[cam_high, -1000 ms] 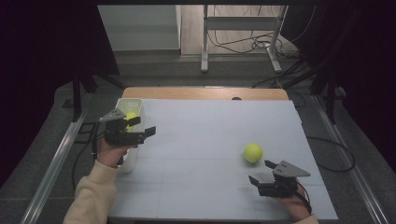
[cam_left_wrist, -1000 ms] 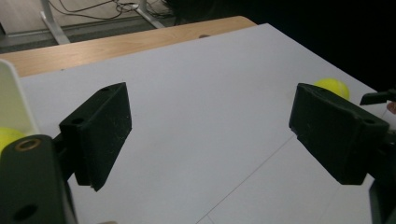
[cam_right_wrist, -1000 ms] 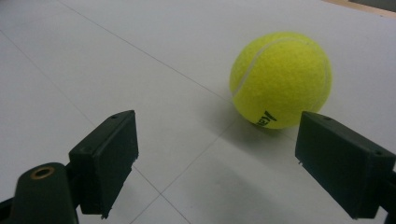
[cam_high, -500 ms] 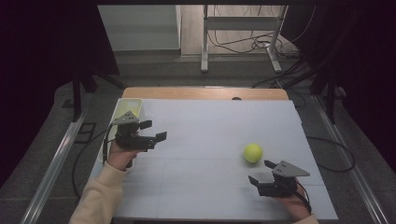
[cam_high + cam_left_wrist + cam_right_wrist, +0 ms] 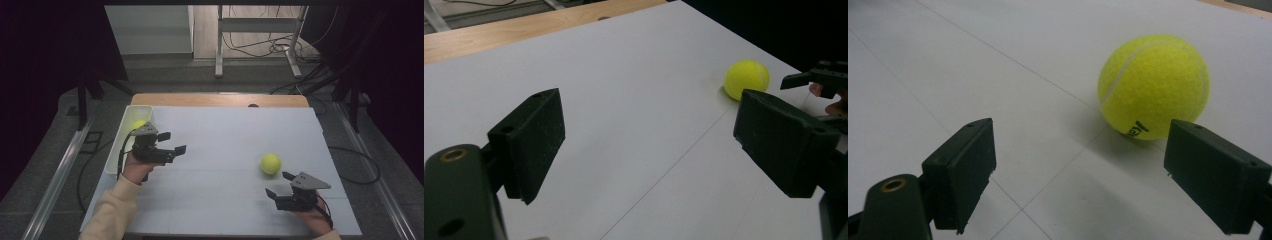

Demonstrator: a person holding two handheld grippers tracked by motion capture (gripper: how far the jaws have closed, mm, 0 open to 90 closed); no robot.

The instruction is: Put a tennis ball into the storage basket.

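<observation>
A yellow tennis ball [image 5: 270,163] lies on the white table top [image 5: 225,140], right of the middle. My right gripper [image 5: 279,184] rests just in front of it near the front edge, jaws open and empty. Its own view has the ball [image 5: 1154,86] a short way beyond the jaws, toward the right one. My left gripper [image 5: 172,142] hovers open and empty over the table's left part, beside a white bin [image 5: 123,137] that holds another yellow ball [image 5: 138,124]. From the left gripper view, the loose ball [image 5: 746,79] lies far off, with the other gripper [image 5: 824,77] beside it.
The white bin stands along the table's left edge. A wooden strip [image 5: 220,99] runs along the far edge. Beyond the table are metal frame legs [image 5: 219,45] and cables [image 5: 260,47] on the floor.
My left gripper has moved away from the bin, rightward and toward the near side, jaws still open. The right gripper and the loose ball have stayed put.
</observation>
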